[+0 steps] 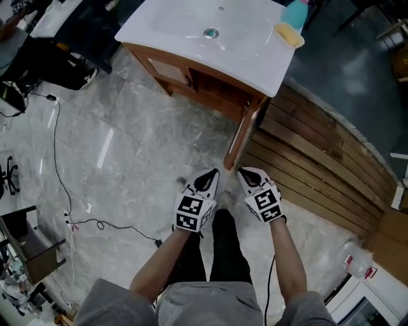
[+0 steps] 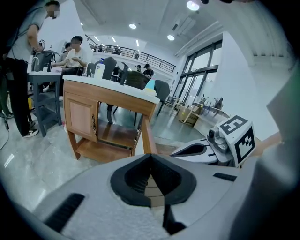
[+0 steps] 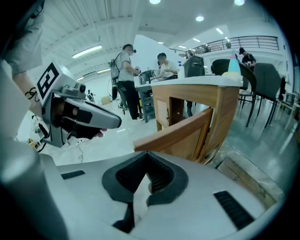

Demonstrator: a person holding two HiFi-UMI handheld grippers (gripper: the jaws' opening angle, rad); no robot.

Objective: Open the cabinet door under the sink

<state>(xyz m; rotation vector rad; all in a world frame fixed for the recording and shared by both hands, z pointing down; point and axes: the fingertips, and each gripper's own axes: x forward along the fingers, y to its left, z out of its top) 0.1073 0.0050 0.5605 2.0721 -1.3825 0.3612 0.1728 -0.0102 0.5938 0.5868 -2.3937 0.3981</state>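
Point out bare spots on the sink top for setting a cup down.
The white sink top is bare left of the drain and along its front edge. The right corner is crowded: a yellow block and a teal bottle stand there.

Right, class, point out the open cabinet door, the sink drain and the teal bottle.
open cabinet door (image 1: 243,137), head view, on its top edge.
sink drain (image 1: 211,33), head view, on the middle of the metal ring.
teal bottle (image 1: 296,14), head view, on its body.
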